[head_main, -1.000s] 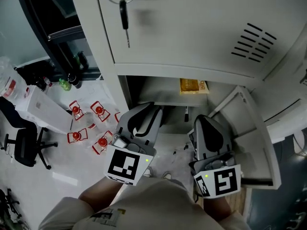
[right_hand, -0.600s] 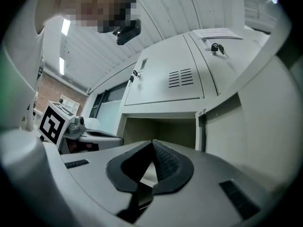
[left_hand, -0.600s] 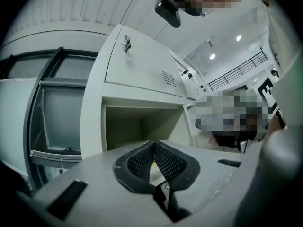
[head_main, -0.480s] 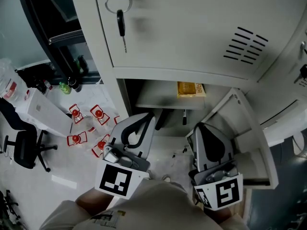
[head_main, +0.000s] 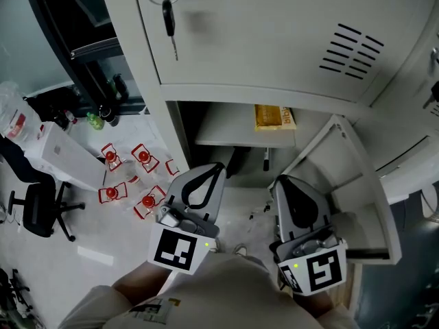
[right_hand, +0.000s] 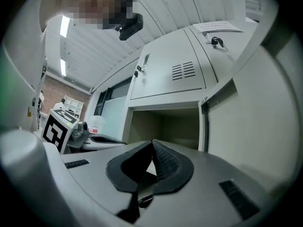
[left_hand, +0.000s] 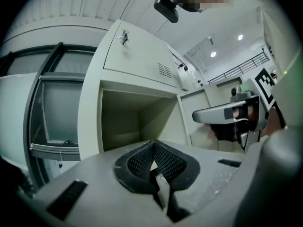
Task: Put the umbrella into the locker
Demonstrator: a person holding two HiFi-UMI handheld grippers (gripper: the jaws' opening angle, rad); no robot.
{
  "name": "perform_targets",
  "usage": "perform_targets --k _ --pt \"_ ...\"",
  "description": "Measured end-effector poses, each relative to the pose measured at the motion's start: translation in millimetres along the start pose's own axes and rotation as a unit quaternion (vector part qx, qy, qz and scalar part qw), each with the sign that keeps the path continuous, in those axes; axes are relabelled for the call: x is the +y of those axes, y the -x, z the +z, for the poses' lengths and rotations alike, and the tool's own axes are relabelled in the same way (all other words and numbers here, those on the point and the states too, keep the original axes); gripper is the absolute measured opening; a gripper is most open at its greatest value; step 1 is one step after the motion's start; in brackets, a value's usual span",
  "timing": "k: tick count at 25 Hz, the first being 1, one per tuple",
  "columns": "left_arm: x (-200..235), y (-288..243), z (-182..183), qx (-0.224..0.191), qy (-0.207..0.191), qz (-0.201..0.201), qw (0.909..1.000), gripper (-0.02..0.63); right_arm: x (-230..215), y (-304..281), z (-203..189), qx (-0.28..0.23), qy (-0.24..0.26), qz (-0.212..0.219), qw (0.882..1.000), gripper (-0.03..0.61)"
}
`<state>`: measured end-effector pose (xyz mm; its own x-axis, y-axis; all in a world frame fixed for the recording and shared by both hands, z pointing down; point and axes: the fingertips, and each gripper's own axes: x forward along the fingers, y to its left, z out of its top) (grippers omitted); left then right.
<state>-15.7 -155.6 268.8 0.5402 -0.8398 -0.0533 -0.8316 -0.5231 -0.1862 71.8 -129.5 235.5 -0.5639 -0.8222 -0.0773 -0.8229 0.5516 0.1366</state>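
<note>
Both tools point level at the open locker (head_main: 180, 125). The left gripper (left_hand: 152, 144) is clenched on nothing, and the right gripper (right_hand: 152, 144) is pressed together too, empty. A dark slim shape, seemingly the umbrella (head_main: 234, 162), leans inside, under the shelf (head_main: 223, 130) that holds a yellow packet (head_main: 274, 117).

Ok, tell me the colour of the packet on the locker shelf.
Yellow. The packet carries some print too small to read. The head view shows it best.
</note>
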Motion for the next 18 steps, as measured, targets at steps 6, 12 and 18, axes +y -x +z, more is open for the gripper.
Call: perform_targets --k 6,12,18 --pt "0.4 4.7 -3.9 0.009 0.000 0.003 1.0000 0.008 2.2 0.3 -13.3 0.023 0.004 -0.002 1.000 0.008" --pt "0.7 9.9 -5.0 0.012 -0.005 0.004 0.9999 0.008 6.9 0.2 -21.0 0.033 -0.002 0.004 0.999 0.008" --pt "2.2 13.2 -8.2 0.013 0.003 0.010 0.9999 0.008 8.6 -1.9 -24.7 0.036 -0.001 0.003 0.999 0.008"
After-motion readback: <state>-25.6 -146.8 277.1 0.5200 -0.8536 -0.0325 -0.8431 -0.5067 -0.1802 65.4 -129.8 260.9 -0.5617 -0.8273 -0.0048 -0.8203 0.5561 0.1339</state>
